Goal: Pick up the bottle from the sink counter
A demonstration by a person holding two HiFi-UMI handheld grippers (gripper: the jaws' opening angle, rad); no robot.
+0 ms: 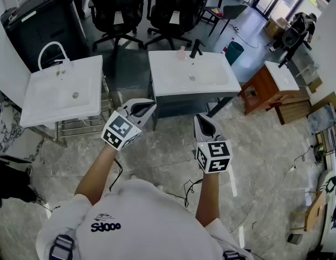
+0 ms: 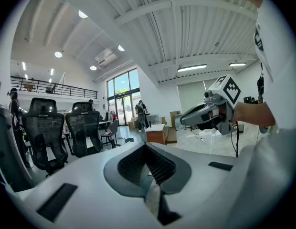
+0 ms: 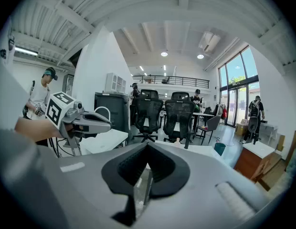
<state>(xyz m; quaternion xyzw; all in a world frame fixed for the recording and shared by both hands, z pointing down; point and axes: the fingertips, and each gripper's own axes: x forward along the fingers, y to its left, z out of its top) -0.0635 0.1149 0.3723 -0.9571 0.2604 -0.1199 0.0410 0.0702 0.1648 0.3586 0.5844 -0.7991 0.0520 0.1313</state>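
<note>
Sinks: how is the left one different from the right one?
The left sink has a white looped tap; the right sink has a black tap. The left sink sits on a metal rack; the right sink on a dark cabinet. A small pink bottle stands by the right sink's tap, none by the left sink's. Both are white.

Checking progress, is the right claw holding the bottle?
No, the right claw is shut and empty, while the bottle stands on the sink beside the faucet.

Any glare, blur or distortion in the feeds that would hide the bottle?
Head view: sharp, evenly lit, edges bowed, the bottle small but visible on the sink counter. Left gripper view and right gripper view: heavy fisheye, black corners, near jaws slightly soft.
</note>
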